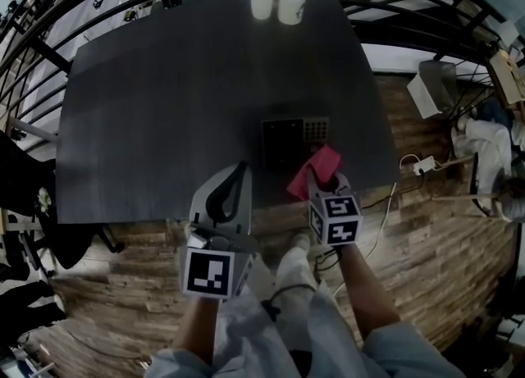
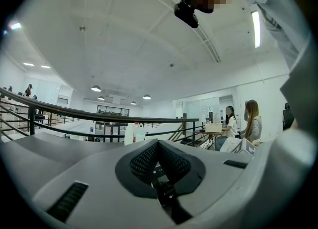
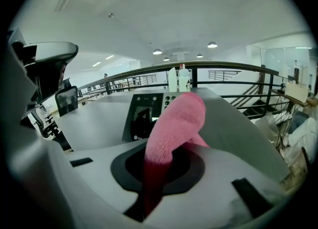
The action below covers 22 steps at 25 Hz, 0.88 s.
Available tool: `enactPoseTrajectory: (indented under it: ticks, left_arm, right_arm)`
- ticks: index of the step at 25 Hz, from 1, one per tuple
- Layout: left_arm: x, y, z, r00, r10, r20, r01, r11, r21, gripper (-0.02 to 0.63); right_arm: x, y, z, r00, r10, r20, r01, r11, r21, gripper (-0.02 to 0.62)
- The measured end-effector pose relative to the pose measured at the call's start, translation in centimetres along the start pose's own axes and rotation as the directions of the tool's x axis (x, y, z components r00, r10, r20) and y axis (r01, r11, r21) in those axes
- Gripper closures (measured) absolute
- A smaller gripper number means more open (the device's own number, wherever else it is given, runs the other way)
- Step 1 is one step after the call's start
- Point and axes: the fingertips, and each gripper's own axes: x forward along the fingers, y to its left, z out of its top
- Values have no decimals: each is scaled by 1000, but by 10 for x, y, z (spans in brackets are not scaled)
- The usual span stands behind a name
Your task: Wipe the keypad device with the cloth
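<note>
right tool [image 1: 327,176] clamps cloth [image 1: 312,169] | keypad device [image 1: 284,143] just ahead | left tool [image 1: 239,170] seemingly closed

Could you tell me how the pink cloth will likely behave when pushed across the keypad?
The pink fleecy cloth bends over past the right gripper, so probably floppy and light. Its fuzzy nap likely drags rather than slides.

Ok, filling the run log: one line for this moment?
right tongs: shut on pink cloth | left tongs: shut, empty | keypad device: cloth near
</note>
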Motion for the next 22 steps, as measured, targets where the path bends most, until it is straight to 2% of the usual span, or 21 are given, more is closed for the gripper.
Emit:
enactPoseTrajectory:
  ticks: [6,13,22]
  left_arm:
    - [-2,-1,2,1000,2,3,-2,1000,5,598]
    - [3,-7,16,1000,-2,30,2,1000,16,599]
    - [8,-22,45,998,-6,69,2,999,52,598]
  right_arm:
    - [-14,13,18,997,48,57,-48,999,6,568]
    - [-40,3,54,985,7,170,-8,1000,7,568]
    - [-89,-7,113,935,-28,354,50,997,-55,568]
